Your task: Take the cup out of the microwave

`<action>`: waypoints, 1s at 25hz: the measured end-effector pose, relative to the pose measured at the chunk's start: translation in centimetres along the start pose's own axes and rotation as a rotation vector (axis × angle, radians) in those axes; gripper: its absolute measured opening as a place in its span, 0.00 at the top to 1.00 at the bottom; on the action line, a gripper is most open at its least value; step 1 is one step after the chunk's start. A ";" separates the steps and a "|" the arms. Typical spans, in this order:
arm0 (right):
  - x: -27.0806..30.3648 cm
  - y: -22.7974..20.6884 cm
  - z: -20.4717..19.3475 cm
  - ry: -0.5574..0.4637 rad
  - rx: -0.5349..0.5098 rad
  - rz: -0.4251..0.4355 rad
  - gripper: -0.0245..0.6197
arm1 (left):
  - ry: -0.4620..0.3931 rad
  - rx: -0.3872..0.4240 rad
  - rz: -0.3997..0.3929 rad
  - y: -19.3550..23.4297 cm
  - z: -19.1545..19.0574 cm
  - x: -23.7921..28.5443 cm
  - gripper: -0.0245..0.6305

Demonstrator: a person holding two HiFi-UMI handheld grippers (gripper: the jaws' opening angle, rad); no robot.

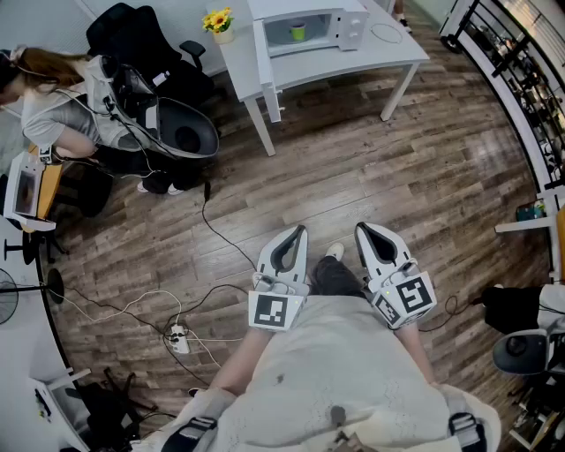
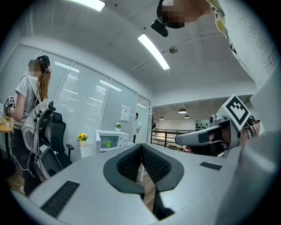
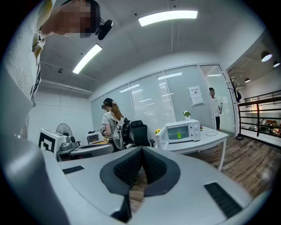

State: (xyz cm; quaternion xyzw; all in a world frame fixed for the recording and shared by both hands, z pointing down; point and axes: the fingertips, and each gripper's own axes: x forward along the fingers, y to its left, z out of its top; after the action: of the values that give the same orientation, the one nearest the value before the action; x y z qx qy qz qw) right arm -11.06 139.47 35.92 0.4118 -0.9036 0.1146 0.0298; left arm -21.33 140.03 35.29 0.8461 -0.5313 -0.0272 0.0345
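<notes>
The small green cup (image 1: 298,32) stood inside the boxy white microwave (image 1: 328,26) (door swung open) on the white table (image 1: 393,51) at the head view's top centre. It was well apart from both grippers at lower centre. The left gripper (image 1: 297,231) and right gripper (image 1: 363,228) each had jaws pressed together on nothing. The cup's finer details were too small to tell.

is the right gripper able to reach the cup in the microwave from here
Probably not: the cup sits in the microwave on a table far across the floor from the right gripper.
</notes>
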 end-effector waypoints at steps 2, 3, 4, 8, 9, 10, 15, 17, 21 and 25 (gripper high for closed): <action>-0.2 1.0 -0.1 -0.003 -0.005 0.003 0.95 | -0.005 -0.006 0.013 0.3 0.1 -1.0 0.93; -0.3 1.4 -0.1 -0.004 -0.008 0.006 0.95 | -0.006 -0.009 0.022 0.3 0.2 -1.4 0.93; -0.4 1.7 0.0 -0.004 -0.011 0.011 0.95 | -0.005 -0.011 0.032 0.4 0.2 -1.7 0.93; -1.1 1.6 -0.7 -0.002 -0.023 0.029 0.95 | 0.000 0.000 0.044 -0.4 -0.6 -1.9 0.93; -1.4 2.0 -1.0 -0.001 -0.025 0.029 0.95 | -0.002 0.001 0.040 -0.6 -0.7 -2.3 0.93; -1.7 2.6 -1.0 0.000 -0.028 0.028 0.95 | -0.006 0.001 0.036 -0.7 -0.6 -2.7 0.93; -1.1 3.3 -1.0 0.014 -0.027 0.016 0.95 | -0.013 0.021 0.025 0.2 -0.1 -2.9 0.93; -1.0 2.9 -2.5 0.014 -0.026 0.014 0.95 | -0.008 0.018 0.036 0.4 -1.6 -2.8 0.92; -1.8 6.3 -3.5 0.002 -0.035 0.007 0.95 | 0.000 0.005 0.048 1.6 -1.9 -6.1 0.68; 2.3 8.1 0.8 0.018 -0.022 -0.006 0.95 | 0.014 -0.004 0.039 6.2 2.2 -5.0 0.64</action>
State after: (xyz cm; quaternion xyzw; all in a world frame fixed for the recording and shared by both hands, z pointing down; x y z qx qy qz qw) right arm -18.64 142.69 33.99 0.4130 -0.9033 0.1081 0.0428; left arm -29.24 141.73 33.70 0.8356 -0.5475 -0.0216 0.0405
